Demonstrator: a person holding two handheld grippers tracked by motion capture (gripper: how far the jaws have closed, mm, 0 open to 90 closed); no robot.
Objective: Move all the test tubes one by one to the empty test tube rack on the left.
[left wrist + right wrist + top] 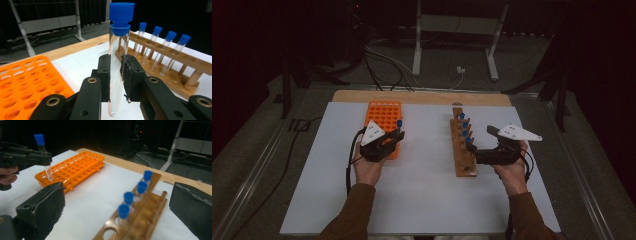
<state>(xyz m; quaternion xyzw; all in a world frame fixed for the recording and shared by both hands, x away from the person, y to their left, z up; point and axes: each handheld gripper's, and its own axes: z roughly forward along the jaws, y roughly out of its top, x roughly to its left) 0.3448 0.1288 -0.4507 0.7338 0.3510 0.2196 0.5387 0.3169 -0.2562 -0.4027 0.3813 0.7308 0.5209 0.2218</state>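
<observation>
Gripping a clear glass test tube with blue cap (116,62) upright, the left gripper (115,75) hovers beside the orange plastic rack (383,118); at three o'clock, the right gripper (484,142) stands released by the wooden tube stand (460,145).

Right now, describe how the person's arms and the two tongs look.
Both forearms wear brown sleeves. The left tongs and right tongs are black, with two blocky jaws on hinged links with brass-ringed pivots. Each carries a grey triangular plate dotted with small holes, and a black cable trails from them.

Blue-capped tube (116,62), orange rack (27,85)
</observation>
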